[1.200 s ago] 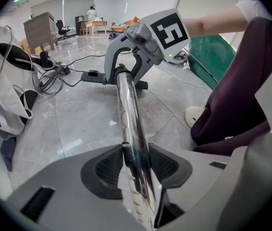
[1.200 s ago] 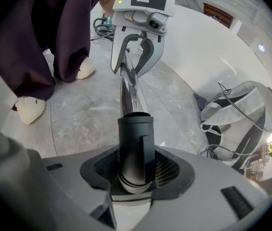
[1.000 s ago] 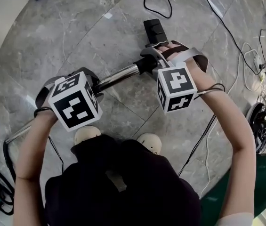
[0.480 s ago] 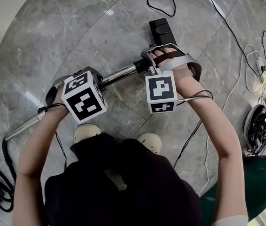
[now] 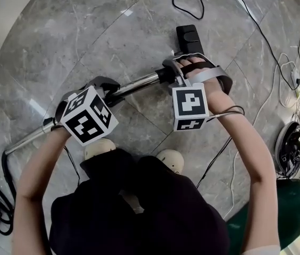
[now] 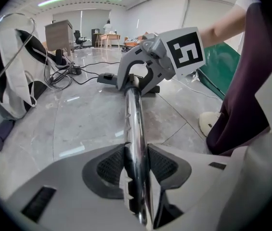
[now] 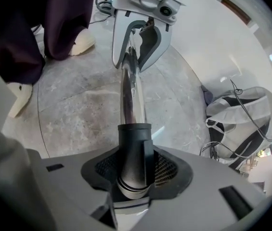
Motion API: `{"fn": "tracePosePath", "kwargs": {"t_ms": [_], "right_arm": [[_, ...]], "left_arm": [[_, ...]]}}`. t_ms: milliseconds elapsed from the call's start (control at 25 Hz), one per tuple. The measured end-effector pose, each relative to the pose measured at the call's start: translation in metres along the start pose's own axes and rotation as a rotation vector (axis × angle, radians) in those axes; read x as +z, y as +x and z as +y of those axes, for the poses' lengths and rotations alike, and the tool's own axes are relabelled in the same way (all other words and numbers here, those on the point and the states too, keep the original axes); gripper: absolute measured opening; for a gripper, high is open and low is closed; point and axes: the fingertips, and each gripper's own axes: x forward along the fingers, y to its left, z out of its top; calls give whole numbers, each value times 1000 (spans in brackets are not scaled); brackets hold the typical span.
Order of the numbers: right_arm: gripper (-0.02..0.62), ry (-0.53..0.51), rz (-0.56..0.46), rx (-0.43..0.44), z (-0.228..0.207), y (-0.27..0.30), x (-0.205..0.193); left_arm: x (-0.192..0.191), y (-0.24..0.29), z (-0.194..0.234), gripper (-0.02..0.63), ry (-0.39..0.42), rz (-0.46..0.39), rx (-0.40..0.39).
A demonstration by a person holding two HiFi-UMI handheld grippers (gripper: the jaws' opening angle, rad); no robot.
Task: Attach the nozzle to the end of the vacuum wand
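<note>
Two pairs of jaws are clamped along one line. At the bottom centre of its own view, the left gripper (image 6: 136,170) has its ribbed pads closed to a narrow gap on the chrome vacuum wand (image 6: 135,114), which runs up the frame to the other tool. The right gripper (image 7: 136,170) grasps the black neck of the nozzle (image 7: 135,146), which is sleeved over the wand's end. Its jaws have just been closing a little further with that neck between them.

In the head view both pairs of jaws sit under the marker cubes (image 5: 88,122). The nozzle's flat head shows only partly beyond the right cube, above centre, over the grey stone floor (image 5: 59,47). I cannot tell how deeply the neck is seated. The only print visible is the cubes' black-and-white square patterns.
</note>
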Motion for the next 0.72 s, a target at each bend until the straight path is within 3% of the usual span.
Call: {"fn": "tracePosePath", "kwargs": {"t_ms": [320, 480, 720], "right_arm": [[173, -10, -3, -10, -2, -1, 4], [172, -89, 17, 8, -3, -2, 10], [172, -108, 37, -1, -5, 1, 22]], "left_arm": [[1, -2, 1, 158, 43, -4, 2], [4, -1, 1, 160, 75, 9, -9], [4, 1, 5, 158, 39, -4, 11]]}}
